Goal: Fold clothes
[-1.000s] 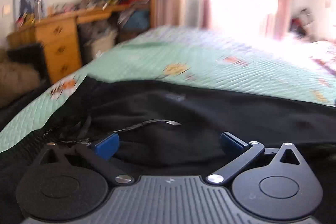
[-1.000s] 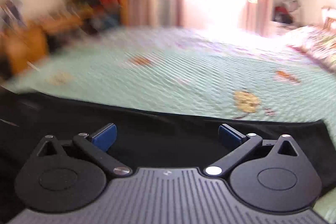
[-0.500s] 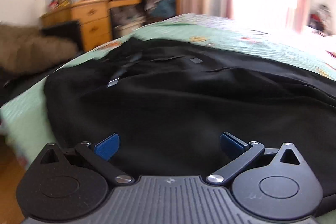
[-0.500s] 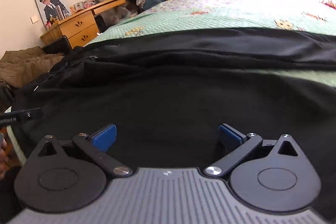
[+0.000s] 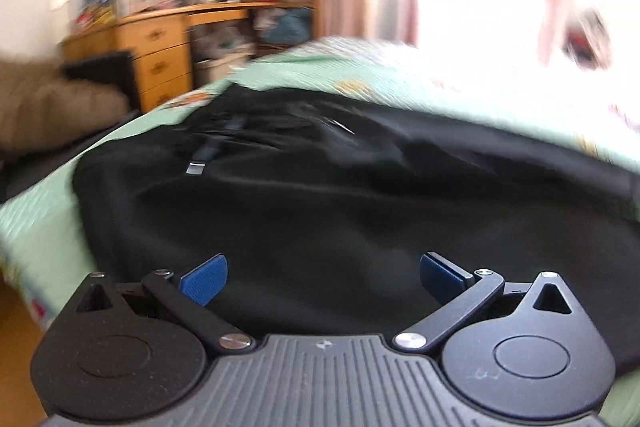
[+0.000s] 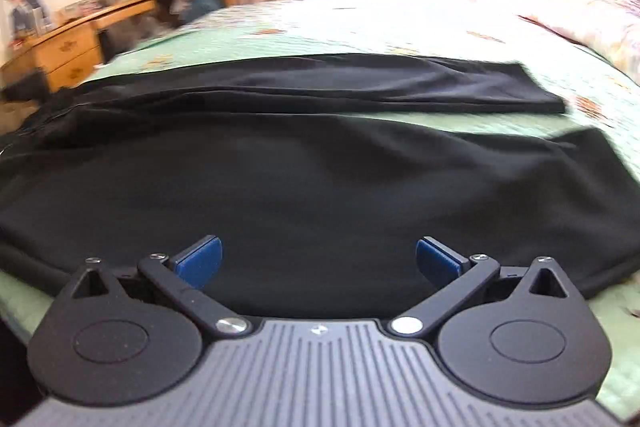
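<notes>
**Trousers laid out, first fold not yet begun**

Both the left hand-held gripper [image 5: 323,273] and the right hand-held gripper [image 6: 318,259] hang released, holding nothing, over black trousers [image 6: 312,179] spread flat on the green bed [image 6: 360,31]. The next move likely calls for pinching the near leg's edge. Half a second ago both sat slightly closer; the right now sees both leg ends.

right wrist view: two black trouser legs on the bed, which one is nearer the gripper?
The broad black trouser leg right ahead of the open right gripper; the other, narrower leg lies beyond a strip of green quilt.
</notes>
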Motion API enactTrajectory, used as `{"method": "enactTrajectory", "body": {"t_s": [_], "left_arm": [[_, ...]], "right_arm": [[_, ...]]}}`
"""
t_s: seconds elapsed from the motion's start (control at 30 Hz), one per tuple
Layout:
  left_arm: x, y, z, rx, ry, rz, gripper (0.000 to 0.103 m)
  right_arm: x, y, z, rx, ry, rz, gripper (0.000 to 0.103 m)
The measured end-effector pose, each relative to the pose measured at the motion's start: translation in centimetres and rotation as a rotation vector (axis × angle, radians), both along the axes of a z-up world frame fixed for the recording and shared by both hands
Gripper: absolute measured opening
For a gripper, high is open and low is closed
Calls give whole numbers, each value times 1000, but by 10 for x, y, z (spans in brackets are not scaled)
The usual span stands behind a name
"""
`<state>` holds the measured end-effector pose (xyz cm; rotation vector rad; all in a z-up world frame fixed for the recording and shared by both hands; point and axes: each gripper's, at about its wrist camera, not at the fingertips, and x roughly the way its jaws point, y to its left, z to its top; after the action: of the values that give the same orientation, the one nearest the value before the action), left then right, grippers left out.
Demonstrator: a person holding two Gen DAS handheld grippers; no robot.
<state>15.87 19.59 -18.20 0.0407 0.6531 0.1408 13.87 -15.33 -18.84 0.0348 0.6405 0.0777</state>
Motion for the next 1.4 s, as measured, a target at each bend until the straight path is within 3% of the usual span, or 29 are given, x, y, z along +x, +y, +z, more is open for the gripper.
{"method": "enactTrajectory", "body": {"t_s": [0.03,0.1,0.2,0.27,0.33,0.47,0.57,0.63,0.7,0.83,0.9,1.0,1.1,1.23,1.3,1.37,1.4], "left_arm": [[2,-1,-9,22,42,9,102],[-10,10,-10,-12,36,30,102],[-33,31,4,1,-11,81,102],[-40,46,15,31,-60,111,102],[-35,56,26,50,-91,138,102],[4,59,33,25,-102,153,102],[33,57,16,35,-6,149,102],[42,60,0,57,39,164,103],[34,66,-7,46,0,154,103],[30,70,-11,62,-29,140,103],[30,65,-6,54,-50,154,102],[32,57,1,42,-90,167,102],[37,39,5,45,-114,147,102],[43,15,7,82,-91,78,102],[45,12,5,111,-67,60,102],[47,17,-2,123,-34,70,103],[47,24,-4,87,-32,82,103]], "right_arm": [[-1,8,-7,-69,-5,20,103],[-6,11,-22,-159,8,41,103],[-27,-36,-16,-32,9,-41,103],[-36,-61,-2,-21,-4,-131,103],[-33,-66,15,-70,-75,-152,103],[21,-55,26,-123,-143,-78,103],[75,-57,-2,-140,-36,-14,103],[98,-87,-20,-113,36,15,103],[98,-142,-19,-20,13,-87,103],[73,-255,-18,-65,76,-525,103],[45,-271,-6,-39,23,-585,103],[28,-236,10,-66,-77,-446,103],[55,-184,12,-46,-113,-256,103],[106,-127,-11,-36,-6,-53,103],[116,-134,-18,-97,37,-38,103],[112,-186,-18,-50,42,-142,102],[108,-218,-17,-24,48,-214,102]]}}
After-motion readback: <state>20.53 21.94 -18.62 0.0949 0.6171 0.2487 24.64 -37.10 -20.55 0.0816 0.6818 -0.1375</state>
